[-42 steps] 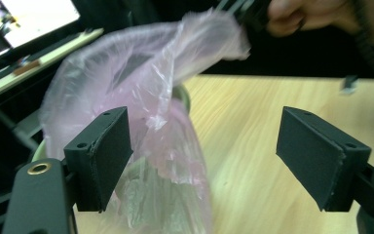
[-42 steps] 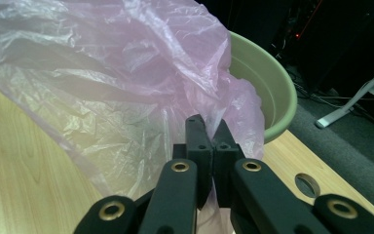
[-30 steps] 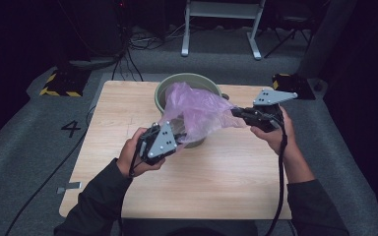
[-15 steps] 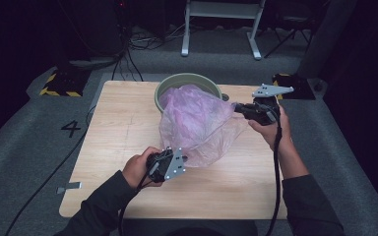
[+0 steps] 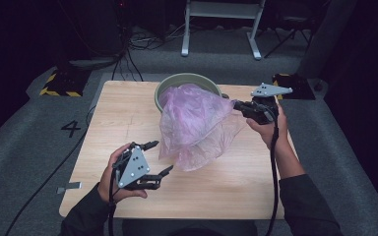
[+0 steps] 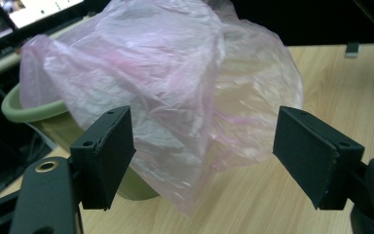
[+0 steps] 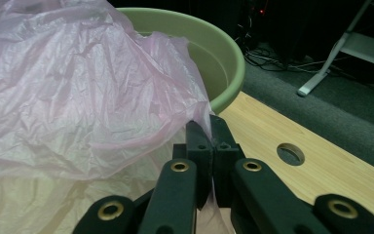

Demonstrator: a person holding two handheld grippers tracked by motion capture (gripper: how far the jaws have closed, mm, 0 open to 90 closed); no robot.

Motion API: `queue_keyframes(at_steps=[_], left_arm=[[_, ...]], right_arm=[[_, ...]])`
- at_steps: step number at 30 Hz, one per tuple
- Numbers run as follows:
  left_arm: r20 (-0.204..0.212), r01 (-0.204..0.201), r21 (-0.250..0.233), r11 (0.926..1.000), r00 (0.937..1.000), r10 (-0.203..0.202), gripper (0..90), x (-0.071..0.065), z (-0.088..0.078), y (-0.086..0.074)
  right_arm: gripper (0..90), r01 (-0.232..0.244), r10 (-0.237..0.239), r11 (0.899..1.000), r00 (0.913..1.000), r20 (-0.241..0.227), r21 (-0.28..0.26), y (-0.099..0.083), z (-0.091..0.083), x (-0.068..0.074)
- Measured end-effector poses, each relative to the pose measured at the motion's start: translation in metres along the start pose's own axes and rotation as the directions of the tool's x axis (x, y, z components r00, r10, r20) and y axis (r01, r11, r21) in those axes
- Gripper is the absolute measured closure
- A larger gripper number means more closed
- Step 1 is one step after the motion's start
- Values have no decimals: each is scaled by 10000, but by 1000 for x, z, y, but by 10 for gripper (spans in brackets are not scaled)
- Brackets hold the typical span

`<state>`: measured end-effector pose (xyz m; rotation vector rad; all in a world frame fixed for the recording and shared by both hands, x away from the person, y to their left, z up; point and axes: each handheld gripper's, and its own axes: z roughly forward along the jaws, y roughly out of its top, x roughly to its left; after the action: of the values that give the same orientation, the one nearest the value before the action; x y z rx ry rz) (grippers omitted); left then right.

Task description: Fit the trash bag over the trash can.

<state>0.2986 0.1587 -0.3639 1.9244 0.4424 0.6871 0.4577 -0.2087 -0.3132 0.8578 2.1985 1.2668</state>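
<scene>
Your right claw (image 7: 209, 141) is clamped on a pinch of the pink plastic bag (image 5: 197, 125), right beside the rim of the green basin (image 5: 187, 81); keep that pinch firm and level, because it is what holds the bag's mouth up. Your left claw (image 5: 153, 160) has just been opening and now stands wide with nothing between its jaws, short of the bag, near the front left part of the worktop (image 5: 226, 182). Bring it in low toward the bag's near edge, take a single layer of film close to the rim, and close only once the film lies flat between the pads. Then draw the two claws apart gently; a hard tug could tear the film or drag the basin.

The bag is thin, see-through pink, heavily creased and puffed up. It drapes from the basin at the back edge of the worktop and sags forward onto the wood toward the middle.
</scene>
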Motion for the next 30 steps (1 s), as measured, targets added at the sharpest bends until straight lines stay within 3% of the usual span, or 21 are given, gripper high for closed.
queue_keyframes(at_steps=[3, 6, 8, 10, 11, 13, 14, 16, 17, 21, 25, 30], left_arm=[[83, 83, 301, 9995, 9999, -86, 227, 4, 12, 0], [-375, -120, 854, 9963, 9992, 152, 227, 4, 30, -2], [-900, -118, 1161, 9932, 9957, 223, 230, 8, 42, -5], [-954, -103, 1174, 9930, 9952, 216, 281, 13, 50, -8], [-1318, -142, 1239, 9922, 9908, 306, 312, 15, 53, -8], [-1494, -390, 1295, 9908, 9870, 584, 496, 19, 55, -8], [-1646, -590, 1243, 9905, 9832, 792, 577, 21, 54, -8], [-1629, -710, 1156, 9908, 9826, 894, 723, 23, 52, -8], [-1563, -653, 763, 9949, 9847, 766, 744, 27, 45, -8], [-1761, -335, -100, 9994, 9839, 312, 855, 37, 25, -5], [-1944, -311, -343, 9989, 9806, 238, 892, 48, 14, 6], [-2151, -102, -596, 9982, 9766, -28, 895, 73, 15, 26]], right_arm=[[900, 21, -21, 10000, 10000, -12, -1, 0, 1, 1], [898, 25, -25, 10000, 10000, -47, 9, 1, 3, 1], [895, -3, 3, 10000, 10000, -71, 10, 0, 4, 0], [891, -30, 30, 10000, 9999, -114, 33, 0, 6, -1], [891, -42, 43, 10000, 9999, -104, 48, 0, 6, -1], [890, -35, 36, 10000, 9999, -117, 68, -1, 7, -1], [890, -12, 12, 10000, 10000, -78, 95, -1, 8, -1], [890, -5, 5, 9999, 10000, -12, 139, -1, 8, -2], [890, -27, 26, 9999, 10000, 9, 156, -1, 9, -2], [890, 53, -62, 9995, 9996, 287, 306, -2, 11, -4], [887, 98, -121, 9990, 9986, 513, 444, -2, 14, -7], [883, 208, -254, 9974, 9975, 660, 697, 0, 22, -11]])
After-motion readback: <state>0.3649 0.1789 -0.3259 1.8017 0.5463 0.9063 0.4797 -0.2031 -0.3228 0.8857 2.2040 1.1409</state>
